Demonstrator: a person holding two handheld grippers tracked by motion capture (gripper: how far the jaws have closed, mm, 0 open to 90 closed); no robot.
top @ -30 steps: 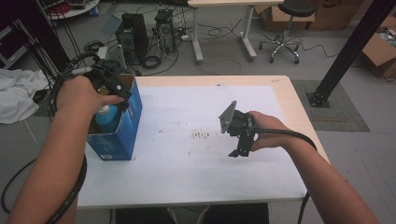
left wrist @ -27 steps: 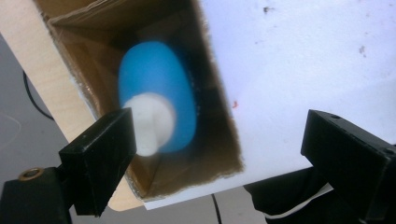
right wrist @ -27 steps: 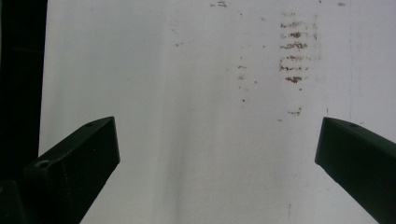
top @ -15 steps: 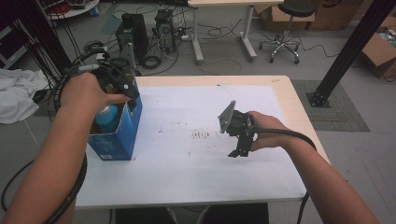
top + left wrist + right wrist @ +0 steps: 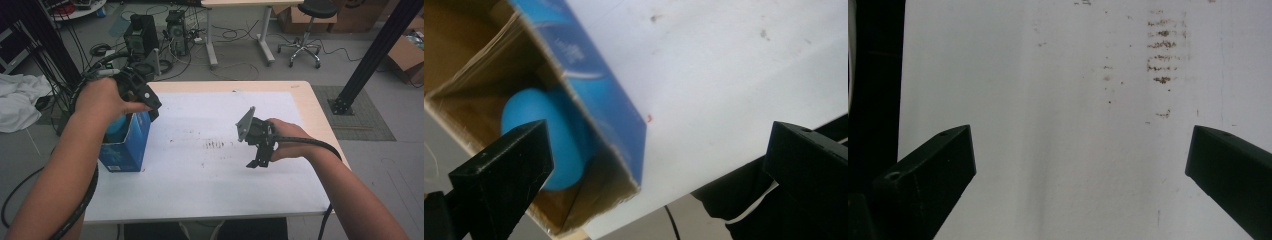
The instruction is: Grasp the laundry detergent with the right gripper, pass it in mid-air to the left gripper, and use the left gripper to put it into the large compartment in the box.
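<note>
A blue cardboard box (image 5: 125,150) stands open-topped at the table's left edge, with a blue ball (image 5: 114,129) lying inside it. In the left gripper view the ball (image 5: 559,140) rests against the box's (image 5: 599,115) brown inner wall. My left gripper (image 5: 150,104) hovers over the box's far right corner. Its jaws have just been opening, and now the gripper (image 5: 659,165) stands open with nothing between them. My right gripper (image 5: 260,159) is held over the middle right of the table, pointing down. That gripper (image 5: 1080,165) is open and empty above the white surface.
The white table sheet (image 5: 200,190) carries a patch of brown smudges (image 5: 215,145) near its middle. Beyond the far edge, computer towers (image 5: 142,35) and cables sit on the floor. A black post (image 5: 370,55) rises at the right.
My left gripper has drawn up and to the right, off the box's opening, and its jaws have spread. The ball stays in the box. The right hand has kept still.
</note>
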